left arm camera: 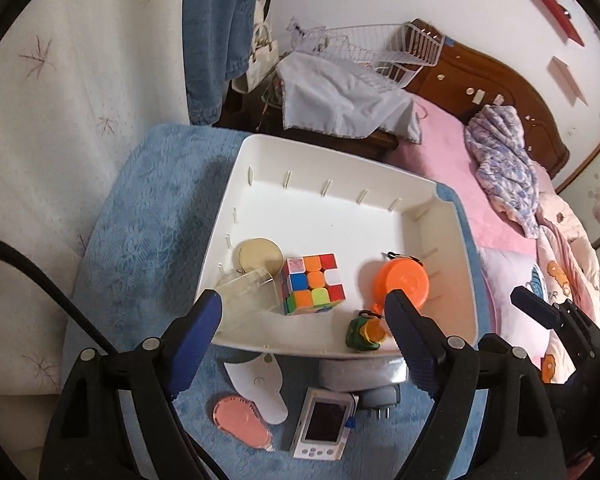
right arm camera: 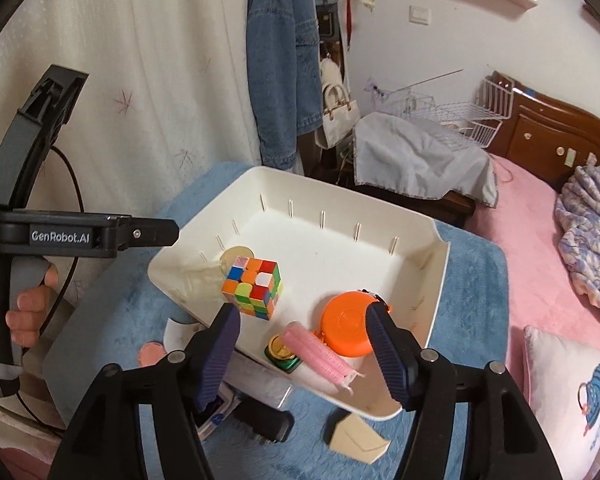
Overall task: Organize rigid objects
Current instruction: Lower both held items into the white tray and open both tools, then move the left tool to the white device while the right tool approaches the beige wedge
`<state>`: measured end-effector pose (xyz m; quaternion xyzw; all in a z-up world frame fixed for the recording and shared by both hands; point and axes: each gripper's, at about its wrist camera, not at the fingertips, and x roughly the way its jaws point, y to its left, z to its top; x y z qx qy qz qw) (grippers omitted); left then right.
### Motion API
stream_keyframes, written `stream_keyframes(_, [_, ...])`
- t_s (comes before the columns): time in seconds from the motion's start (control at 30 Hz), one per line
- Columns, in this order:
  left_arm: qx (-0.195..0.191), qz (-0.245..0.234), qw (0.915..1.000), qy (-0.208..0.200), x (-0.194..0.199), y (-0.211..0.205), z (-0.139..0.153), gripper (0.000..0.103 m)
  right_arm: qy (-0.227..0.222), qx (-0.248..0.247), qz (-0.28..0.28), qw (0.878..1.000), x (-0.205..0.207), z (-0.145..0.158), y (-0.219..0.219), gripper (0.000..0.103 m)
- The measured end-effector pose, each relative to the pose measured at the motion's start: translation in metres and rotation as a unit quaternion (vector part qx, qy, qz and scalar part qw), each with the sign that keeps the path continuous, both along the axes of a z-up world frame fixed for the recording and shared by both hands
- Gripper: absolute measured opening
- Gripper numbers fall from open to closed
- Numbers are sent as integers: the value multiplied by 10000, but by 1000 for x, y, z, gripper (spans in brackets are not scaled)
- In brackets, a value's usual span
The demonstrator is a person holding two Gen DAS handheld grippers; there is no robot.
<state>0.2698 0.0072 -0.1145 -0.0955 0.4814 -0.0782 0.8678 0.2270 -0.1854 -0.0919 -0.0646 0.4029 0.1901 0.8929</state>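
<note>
We've got both tools spread wide and empty right now, hovering over the near edge of the white tray (left arm camera: pixel 236 184) that sits on the blue-covered bench (left arm camera: pixel 140 208).

Left tool (left arm camera: pixel 300 316): just below its tips, outside the tray, lie a white flat card piece (left arm camera: pixel 256 384), a pink brush-like thing (left arm camera: pixel 240 420) and a small white handheld gadget (left arm camera: pixel 324 428). The gadget is rigid and probably light but slick, so we'd pinch it across its long sides.

Right tool (right arm camera: pixel 300 332): the pink hair roller (right arm camera: pixel 320 350) lies right between its tips, on the tray's near rim. It looks light and bristly, likely easy to grab around the middle.

Already in the tray ahead of the tools: Rubik's cube (left arm camera: pixel 312 284), orange tape measure (left arm camera: pixel 404 284), a clear plastic box (left arm camera: pixel 252 296), a round wooden disc (left arm camera: pixel 260 256) and a small green-gold trinket (right arm camera: pixel 284 354). The cube is stiff with flat faces, easy to grip.
</note>
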Motion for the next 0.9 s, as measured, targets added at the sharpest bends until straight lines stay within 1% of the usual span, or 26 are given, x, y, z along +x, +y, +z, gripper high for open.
stream_keyframes(0.13, [-67, -173, 9996, -190, -19, 5, 12, 86, -136, 12, -209, 9997, -21, 13, 3, 73])
stream_keyframes(0.2, [-161, -338, 9988, -314, -31, 9, 19, 86, -218, 32, -351, 9991, -34, 19, 5, 77])
stream_keyframes(0.33, [-254, -559, 9968, -504, -56, 17, 29, 86, -389, 78, -620, 9973, -63, 30, 10, 78])
stream_keyframes(0.4, [-307, -637, 9960, -544, -68, 22, 31, 86, -406, 113, -722, 9965, -78, 33, 14, 80])
stream_keyframes(0.5, [-376, -762, 9946, -595, -87, 29, 35, 86, -433, 136, -903, 9949, -102, 35, 21, 80])
stream_keyframes(0.63, [-411, -902, 9929, -655, -110, 40, 34, 86, -447, 143, -1120, 9926, -132, 35, 30, 80])
stream_keyframes(0.77, [-620, -1102, 9898, -661, -132, 50, 29, 87, -459, 98, -1302, 9904, -160, 32, 40, 80])
stream_keyframes(0.9, [-747, -1173, 9885, -601, -145, 55, 22, 88, -423, 19, -1461, 9884, -183, 27, 46, 80])
